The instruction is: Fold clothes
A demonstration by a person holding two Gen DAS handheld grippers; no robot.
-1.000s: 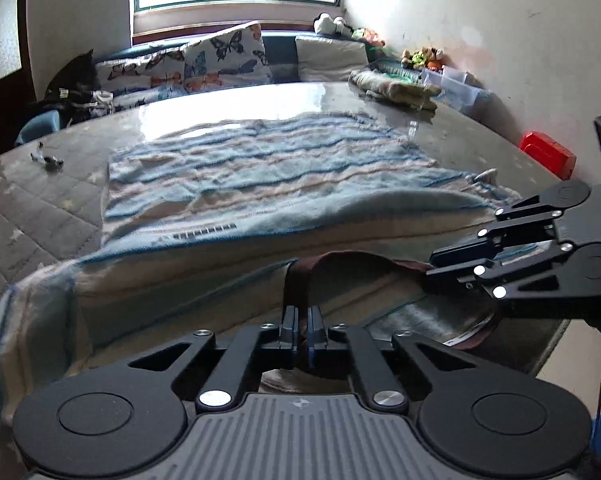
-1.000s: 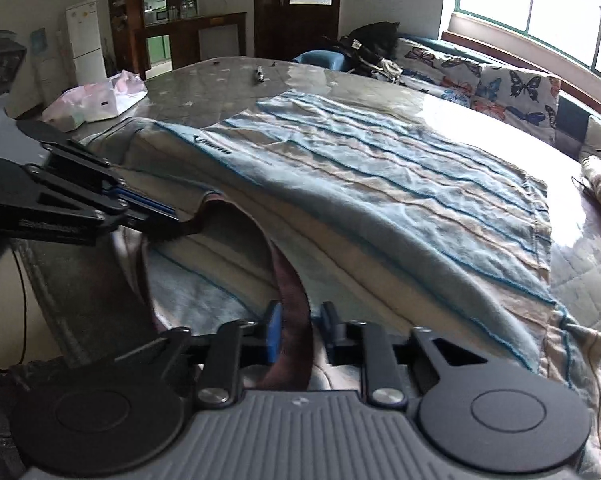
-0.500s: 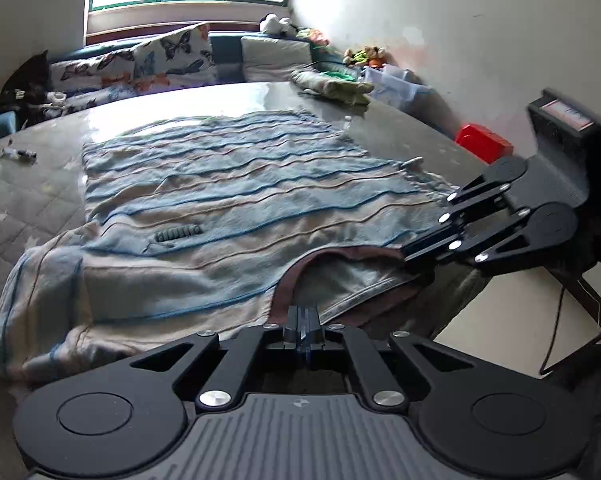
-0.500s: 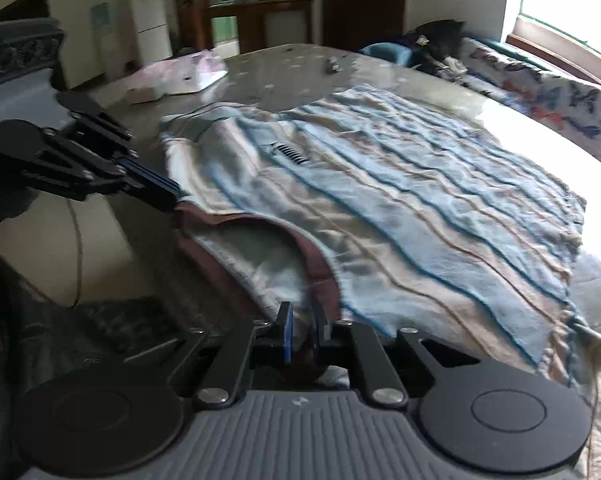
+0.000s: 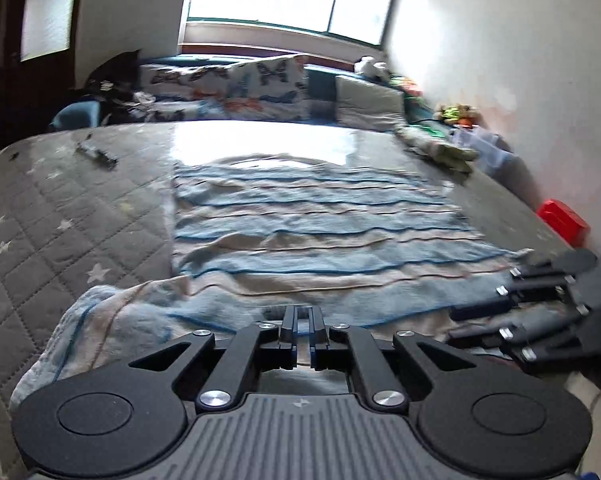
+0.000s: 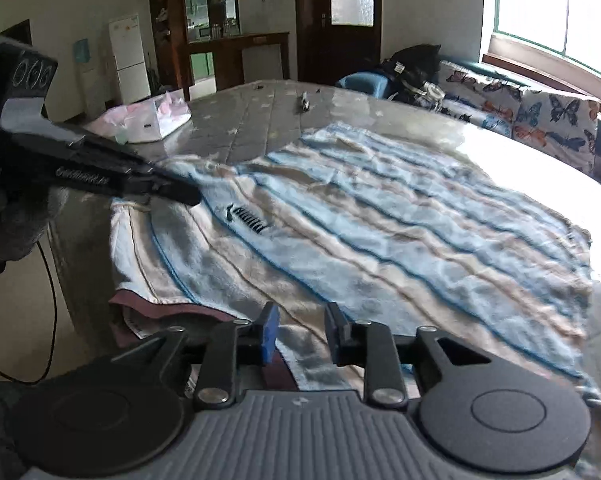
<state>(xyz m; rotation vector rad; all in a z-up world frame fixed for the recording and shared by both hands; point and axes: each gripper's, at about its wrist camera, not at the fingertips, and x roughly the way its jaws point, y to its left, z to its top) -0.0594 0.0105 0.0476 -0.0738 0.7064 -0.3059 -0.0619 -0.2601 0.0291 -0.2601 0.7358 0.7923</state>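
Note:
A blue and beige striped garment point(image 5: 320, 232) lies spread flat on the grey quilted table point(image 5: 60, 216). Its maroon collar point(image 6: 152, 308) hangs at the near table edge. My left gripper point(image 5: 302, 320) is low at the garment's near hem, its fingers a narrow gap apart with no cloth seen between them. In the right wrist view the left gripper point(image 6: 188, 198) touches the garment's left corner. My right gripper point(image 6: 300, 332) stands open just above the near hem with nothing held. In the left wrist view the right gripper point(image 5: 468, 320) shows its fingers apart at the garment's right corner.
A pink and white packet point(image 6: 148, 120) sits at the table's far left. A small dark object point(image 5: 96, 156) lies on the bare cover. Folded clothes point(image 5: 440, 148) rest at the far right, and a red box point(image 5: 562, 220) sits beyond the edge. Behind the table is a butterfly-cushioned sofa point(image 5: 240, 84).
Both grippers lowered the lifted collar end to the table and the garment now lies flat. The right gripper opened and let the collar go; the left fingers parted slightly.

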